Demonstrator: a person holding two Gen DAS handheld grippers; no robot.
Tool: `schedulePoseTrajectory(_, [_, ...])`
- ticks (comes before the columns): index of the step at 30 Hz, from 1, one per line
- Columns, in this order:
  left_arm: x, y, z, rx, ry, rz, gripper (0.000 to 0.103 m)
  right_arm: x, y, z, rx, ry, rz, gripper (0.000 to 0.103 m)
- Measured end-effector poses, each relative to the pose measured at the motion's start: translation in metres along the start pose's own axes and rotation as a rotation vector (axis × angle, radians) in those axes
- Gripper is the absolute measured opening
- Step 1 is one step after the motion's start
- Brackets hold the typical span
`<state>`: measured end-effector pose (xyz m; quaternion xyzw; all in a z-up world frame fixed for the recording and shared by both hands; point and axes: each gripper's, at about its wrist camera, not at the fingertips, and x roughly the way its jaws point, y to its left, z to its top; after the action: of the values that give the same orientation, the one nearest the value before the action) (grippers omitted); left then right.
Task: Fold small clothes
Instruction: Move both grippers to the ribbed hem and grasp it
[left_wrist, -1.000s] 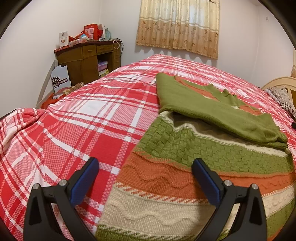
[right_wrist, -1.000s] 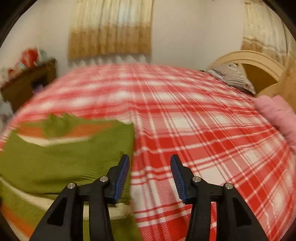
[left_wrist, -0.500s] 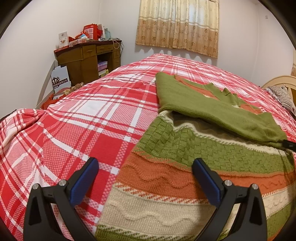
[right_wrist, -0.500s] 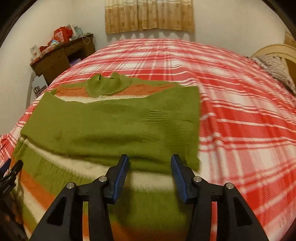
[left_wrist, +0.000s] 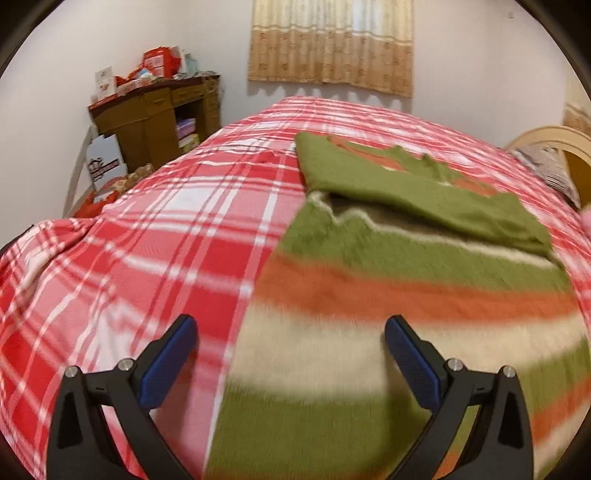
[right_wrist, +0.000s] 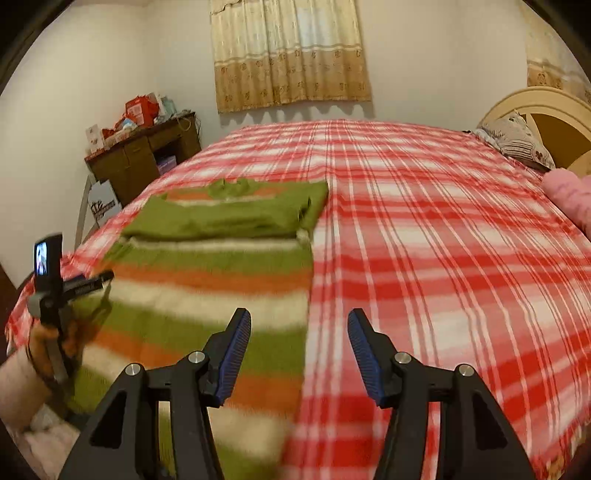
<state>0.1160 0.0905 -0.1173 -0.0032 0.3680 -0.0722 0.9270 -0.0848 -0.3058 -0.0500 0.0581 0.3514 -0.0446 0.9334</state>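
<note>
I've got both claws, left gripper (left_wrist: 290, 345) and right gripper (right_wrist: 299, 341), spread and empty, straddling the sweater (right_wrist: 207, 295) side edges near the hem to fold it up.

Red plaid bedspread (right_wrist: 443, 236), brown desk (left_wrist: 147, 122), beige curtain (right_wrist: 291, 51), patterned pillow (right_wrist: 517, 140), cream headboard (right_wrist: 546, 110)

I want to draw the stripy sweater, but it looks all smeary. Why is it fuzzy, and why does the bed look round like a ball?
Left wrist view: the sweater near the camera is smeared by motion blur, the desk further back sharper. Right wrist view: the near stripes blur too, the curtain stays fairly crisp. Both views: the fisheye lens bulges the bed and darkens the corners.
</note>
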Motion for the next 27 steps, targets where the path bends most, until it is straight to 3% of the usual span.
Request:
schedulePoseTrajectory(5, [-0.045,0.012,-0.038,0.087,0.006,-0.081,0.103,-0.014,0.000,-0.045,0.017,0.077,0.084,0.056])
schedulePoseTrajectory(9, [-0.071,0.022,-0.055,0.083,0.023,-0.189,0.103,-0.002,0.011,-0.072,0.019,0.130,0.132,0.056])
schedulePoseTrajectory(15, [-0.080,0.027,-0.084,0.067,0.104,-0.203,0.099,0.017,0.026,-0.096,0.056,0.213,0.214,0.056])
schedulePoseTrajectory(18, [-0.087,0.027,-0.099,0.094,0.122,-0.195,0.093,0.023,0.034,-0.104,0.044,0.247,0.225,0.056])
schedulePoseTrajectory(25, [-0.082,0.042,-0.113,0.020,0.204,-0.220,0.058,0.024,0.037,-0.113,0.033,0.280,0.237,0.055])
schedulePoseTrajectory(27, [-0.080,0.044,-0.115,0.013,0.210,-0.230,0.058,0.024,0.039,-0.114,0.019,0.282,0.239,0.054])
